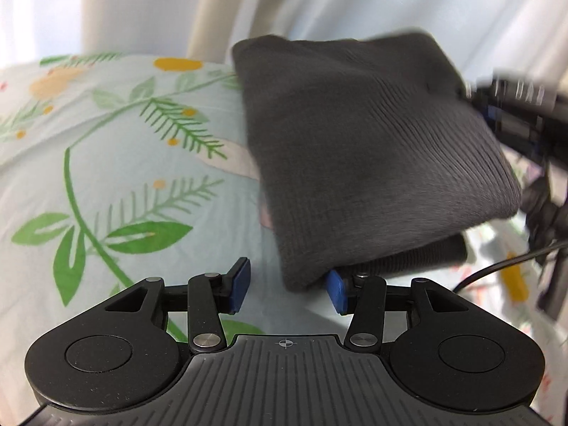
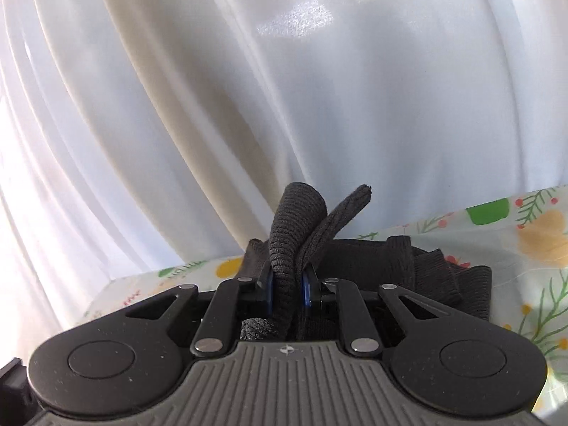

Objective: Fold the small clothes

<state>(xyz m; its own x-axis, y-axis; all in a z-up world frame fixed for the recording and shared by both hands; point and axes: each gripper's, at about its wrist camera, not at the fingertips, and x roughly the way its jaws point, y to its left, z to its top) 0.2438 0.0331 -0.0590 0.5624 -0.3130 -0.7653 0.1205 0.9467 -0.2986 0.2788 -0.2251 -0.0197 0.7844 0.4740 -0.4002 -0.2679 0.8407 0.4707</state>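
No containers in either view. One dark grey ribbed knit garment (image 1: 355,149), folded over on itself in layers, on a bed sheet (image 1: 106,149) printed with green leaves and yellow blobs on pale blue. One garment, two grippers, one white curtain (image 2: 319,88) behind the far edge of the bed, one black cable (image 1: 497,269) at the right edge of the left wrist view.

My left gripper (image 1: 287,289): jaws released, standing apart, bare sheet between them. Right blue pad (image 1: 337,291) sits tucked just under the near lower corner of the garment; whether it touches the cloth I can't tell. Left pad is clear of the cloth. No earlier frame, so just the state: not gripping.

My right gripper (image 2: 288,289): jaws clenched on a bunched fold of the same garment (image 2: 408,266). Two ribbed ends stick up past the fingertips, one rounded loop and one flat strip leaning right. The rest of the cloth lies past the gripper and to its right on the sheet, near the far edge of the bed.

In the left wrist view the right gripper (image 1: 504,106) shows blurred at the garment's right side, upper layer lifted off the lower layer there. The garment lies toward the far right part of the bed, its top edge in front of the curtain.
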